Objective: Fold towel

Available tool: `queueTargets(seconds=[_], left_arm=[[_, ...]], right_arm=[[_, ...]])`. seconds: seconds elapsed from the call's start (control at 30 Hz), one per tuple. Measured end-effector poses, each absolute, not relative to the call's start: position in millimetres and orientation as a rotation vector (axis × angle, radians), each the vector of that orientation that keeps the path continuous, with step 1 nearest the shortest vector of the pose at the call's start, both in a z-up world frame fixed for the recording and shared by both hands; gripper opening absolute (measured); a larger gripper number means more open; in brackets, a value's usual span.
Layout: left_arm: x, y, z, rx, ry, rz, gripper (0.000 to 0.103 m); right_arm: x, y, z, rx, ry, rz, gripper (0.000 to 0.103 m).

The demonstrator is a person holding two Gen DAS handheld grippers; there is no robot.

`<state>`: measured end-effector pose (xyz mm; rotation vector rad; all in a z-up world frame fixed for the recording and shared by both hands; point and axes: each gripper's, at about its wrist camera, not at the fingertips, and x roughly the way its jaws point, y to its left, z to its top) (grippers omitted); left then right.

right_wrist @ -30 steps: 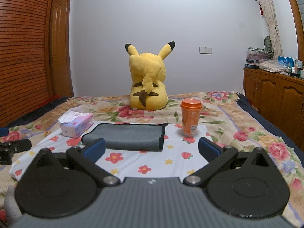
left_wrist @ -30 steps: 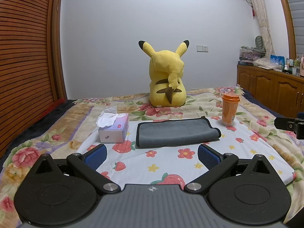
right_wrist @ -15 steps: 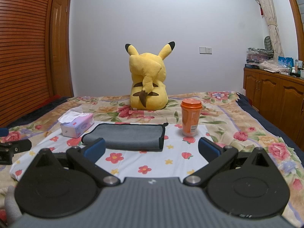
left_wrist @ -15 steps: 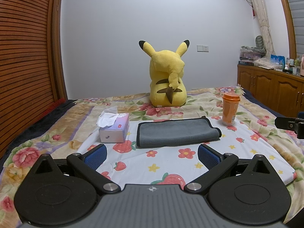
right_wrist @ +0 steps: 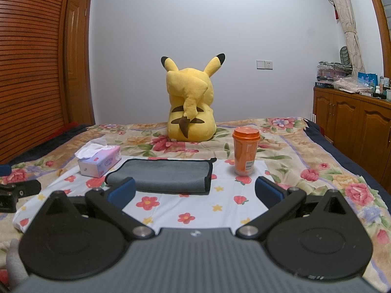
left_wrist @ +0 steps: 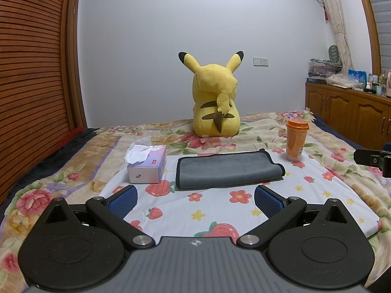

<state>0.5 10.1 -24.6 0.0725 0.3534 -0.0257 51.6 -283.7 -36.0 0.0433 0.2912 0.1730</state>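
Left gripper (left_wrist: 195, 200): jaws wide, nothing between them; bare flowered sheet (left_wrist: 215, 210) ahead up to the near edge of the folded grey towel (left_wrist: 227, 171). Ahead-left, tissue box (left_wrist: 147, 166) stands just beside the towel's left edge, narrow gap. Ahead-right, orange cup (left_wrist: 296, 139) upright near the towel's far right corner. Yellow plush (left_wrist: 215, 107) well beyond the towel.

Right gripper (right_wrist: 195, 191): jaws wide; its left pad overlaps the towel's near left corner in view, contact not determinable. Cup ahead-right, open sheet between cup and towel.

Left gripper (left_wrist: 195, 201) and right gripper (right_wrist: 195, 193), both level, jaws wide apart, empty.
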Motion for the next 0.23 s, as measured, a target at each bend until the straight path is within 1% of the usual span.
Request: queueTargets(seconds=[0.23], left_arm=[[0.5, 9.6, -24.4, 0.073, 0.354, -0.026, 0.103]], right_arm=[[51.8, -283.8, -36.1, 0.043, 0.292, 0.173, 0.103]])
